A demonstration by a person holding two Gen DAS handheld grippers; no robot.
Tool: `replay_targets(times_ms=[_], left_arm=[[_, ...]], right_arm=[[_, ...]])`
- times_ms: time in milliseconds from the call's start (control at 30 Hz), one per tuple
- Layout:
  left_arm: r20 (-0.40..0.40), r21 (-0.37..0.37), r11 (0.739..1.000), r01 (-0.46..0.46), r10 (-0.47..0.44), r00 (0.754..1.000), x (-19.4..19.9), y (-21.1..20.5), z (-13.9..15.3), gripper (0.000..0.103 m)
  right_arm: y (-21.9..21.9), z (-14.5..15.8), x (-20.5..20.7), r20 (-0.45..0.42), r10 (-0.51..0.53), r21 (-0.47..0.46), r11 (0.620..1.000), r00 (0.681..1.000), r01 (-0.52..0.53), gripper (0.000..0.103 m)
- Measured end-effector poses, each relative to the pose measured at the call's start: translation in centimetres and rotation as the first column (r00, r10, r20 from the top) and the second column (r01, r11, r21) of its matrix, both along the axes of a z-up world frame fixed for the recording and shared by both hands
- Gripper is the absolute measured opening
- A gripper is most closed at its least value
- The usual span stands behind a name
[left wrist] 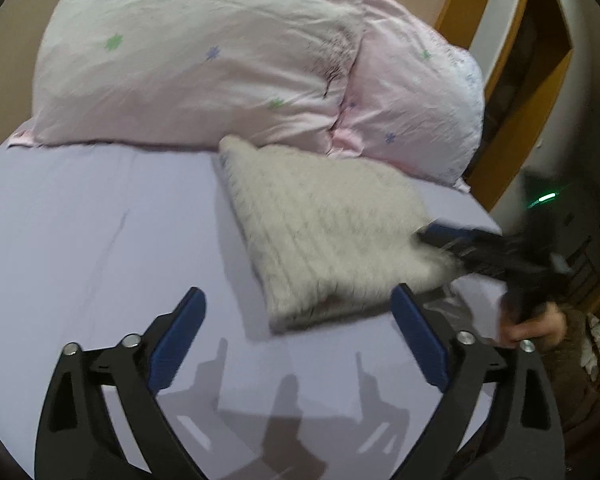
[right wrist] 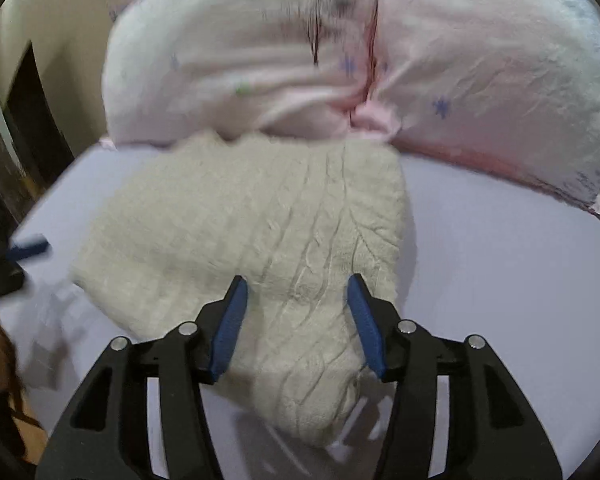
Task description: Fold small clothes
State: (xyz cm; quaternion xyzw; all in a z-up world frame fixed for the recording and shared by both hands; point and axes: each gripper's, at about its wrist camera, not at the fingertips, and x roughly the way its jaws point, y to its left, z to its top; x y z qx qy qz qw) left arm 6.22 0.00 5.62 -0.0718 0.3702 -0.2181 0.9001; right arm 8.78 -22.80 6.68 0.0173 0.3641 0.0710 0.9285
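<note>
Cream knitted garment (right wrist: 260, 232) lies folded on the lavender bedsheet (right wrist: 500, 280), filling the centre of the right wrist view, its far edge touching the pink pillows (right wrist: 260, 52) across the top of the frame. In the left wrist view the same knit (left wrist: 324, 232) sits right of centre, a rough folded slab running from mid-frame down toward the lower right. Right gripper (right wrist: 298, 284) sits at the lower centre of its own view, blue fingers (right wrist: 230, 328) spread with a corner of the knit bulging up between them; whether the pads press the fabric, I cannot tell. From the left camera that same tool (left wrist: 480, 252) comes in from the right edge, blurred, its tip at the knit's right side. Left gripper (left wrist: 300, 300) sits low in its frame, jaws wide apart, above bare sheet (left wrist: 100, 220) just beside the knit's near edge, holding nothing. A hand (left wrist: 536, 326) grips the handle at lower right. Wooden furniture (left wrist: 512, 92) stands at upper right
</note>
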Motion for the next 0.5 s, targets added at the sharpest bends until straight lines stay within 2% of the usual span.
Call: replay_targets(times_ms=[67,100,167,267,367,500], left_arm=[[-0.013,0.027,1.0,-0.016,0.016,1.0,-0.5,-0.2,-0.5,0.102],[-0.019,0.038,0.999,-0.019,0.019,1.0,-0.4,-0.4,-0.7,0.102],[-0.033,0.066,0.998,-0.022,0.024,0.999,-0.5,-0.9,-1.3,0.102],[-0.07,0.141,0.989,-0.047,0.058,0.996,-0.1,-1.9,-2.4,0.102],[-0.108,0.197,0.979,-0.055,0.078,0.991,0.5,-2.8,-3.5,0.102],[-0.129,0.247,0.967,-0.059,0.093,0.987,0.9,-3.6,-4.6,0.102]], right_arm=[[-0.3,1.2,-2.5,0.07,-0.033,0.006,0.999,0.997,0.033,0.101],[-0.6,1.6,-4.0,0.098,-0.054,0.017,0.998,0.994,0.053,0.101],[-1.1,1.3,-5.4,0.091,-0.094,0.043,0.995,0.991,0.091,0.101],[-1.5,-1.0,-5.5,-0.033,-0.173,0.033,0.984,0.984,0.174,0.101],[-0.6,-3.6,-5.2,-0.133,-0.15,0.04,0.987,0.98,0.157,0.101],[1.6,-5.7,-3.8,-0.204,-0.167,-0.057,0.986,0.965,0.158,0.101]])
